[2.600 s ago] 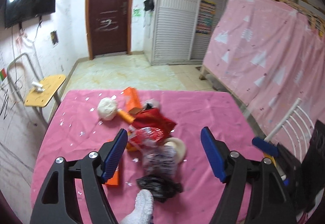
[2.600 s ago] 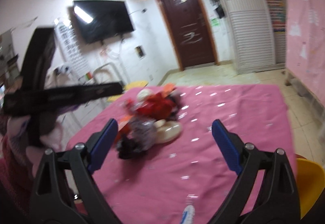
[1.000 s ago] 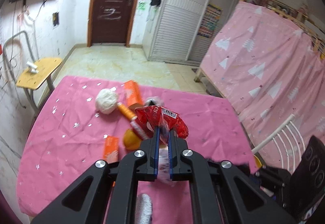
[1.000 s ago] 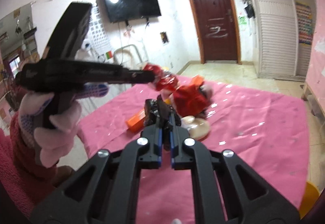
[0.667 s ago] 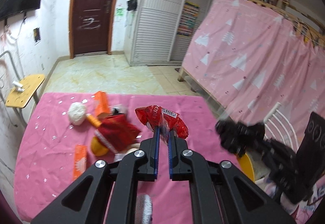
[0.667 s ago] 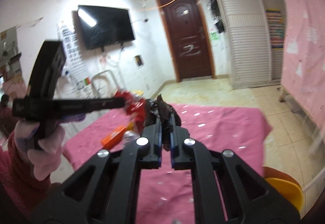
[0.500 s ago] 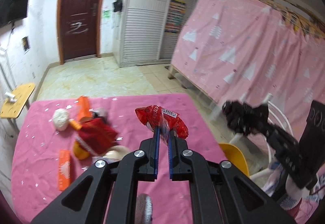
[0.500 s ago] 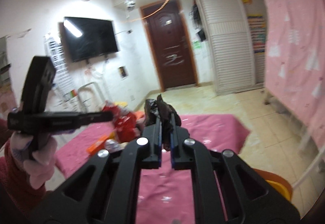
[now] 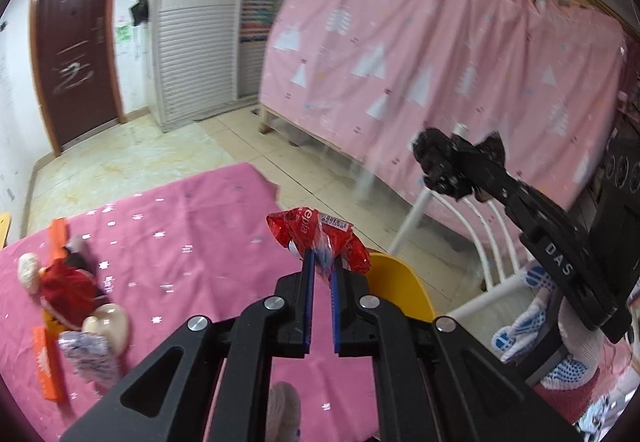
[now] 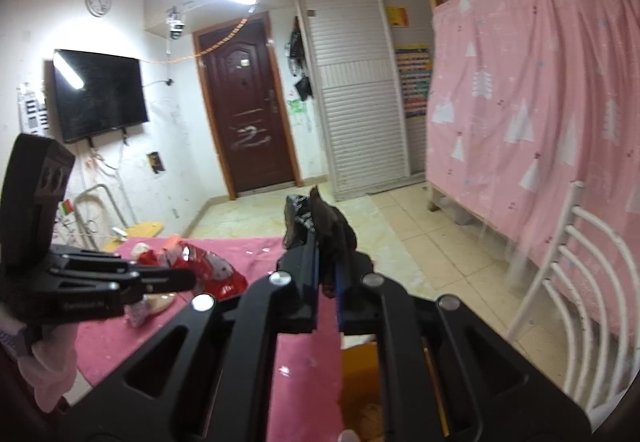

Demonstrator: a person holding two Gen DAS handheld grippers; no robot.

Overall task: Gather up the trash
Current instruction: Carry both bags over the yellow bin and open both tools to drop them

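While your left gripper (image 9: pixel 320 262) keeps its jaws pinched tight on the red wrapper (image 9: pixel 316 238), it holds that wrapper up in the air past the right edge of the counter (image 9: pixel 180 234), just above the yellow bin (image 9: pixel 400 290). Your right gripper (image 10: pixel 326 258) has its jaws clamped on a crumpled black bag (image 10: pixel 320 222), also lifted clear of the counter, with the bin's yellow inside (image 10: pixel 360 382) showing below it. From the left wrist view you see that black bag (image 9: pixel 444 165) well to the right of the red wrapper, apart from it. From the right wrist view the red wrapper (image 10: pixel 216 270) hangs off to your left. Back on the pink cloth of the counter lie a red bundle (image 9: pixel 68 290), a white ball of paper (image 9: pixel 28 270), an orange box (image 9: pixel 48 362), a pale shell-shaped dish (image 9: pixel 108 326) and a clear printed wrapper (image 9: pixel 90 358), grouped near the left side. A white metal chair (image 10: pixel 580 282) stands just beside the bin.
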